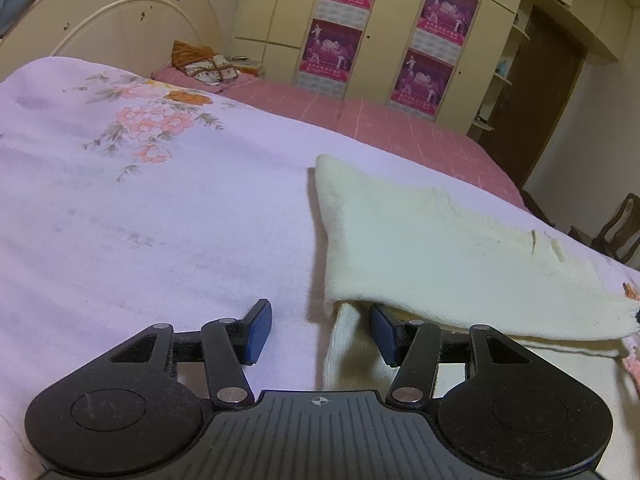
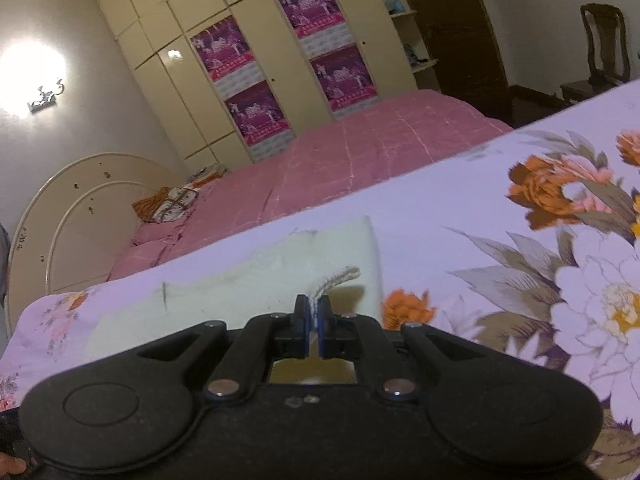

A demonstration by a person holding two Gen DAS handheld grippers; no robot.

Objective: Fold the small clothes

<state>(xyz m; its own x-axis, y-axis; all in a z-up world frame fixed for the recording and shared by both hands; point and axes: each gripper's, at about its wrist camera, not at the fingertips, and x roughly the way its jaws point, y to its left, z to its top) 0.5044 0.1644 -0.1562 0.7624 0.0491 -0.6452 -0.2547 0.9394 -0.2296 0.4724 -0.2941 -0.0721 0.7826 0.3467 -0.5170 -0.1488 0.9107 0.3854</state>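
A small cream knit garment (image 1: 432, 248) lies partly folded on the lilac floral sheet (image 1: 160, 220). Its upper layer is lifted over a lower layer near my left gripper (image 1: 320, 332). The left gripper is open, its right finger tucked under the lifted edge, its left finger over bare sheet. In the right wrist view the same garment (image 2: 280, 276) lies ahead. My right gripper (image 2: 314, 320) is shut on a ribbed edge of the garment (image 2: 336, 278), which sticks up between the pads.
A pink quilted bedspread (image 1: 400, 124) covers the far half of the bed. A cream headboard (image 1: 112, 28) and a pillow pile (image 1: 208, 66) are at the back left. Wardrobes with purple posters (image 1: 432, 40) stand behind. A wooden chair (image 2: 600, 48) is at the right.
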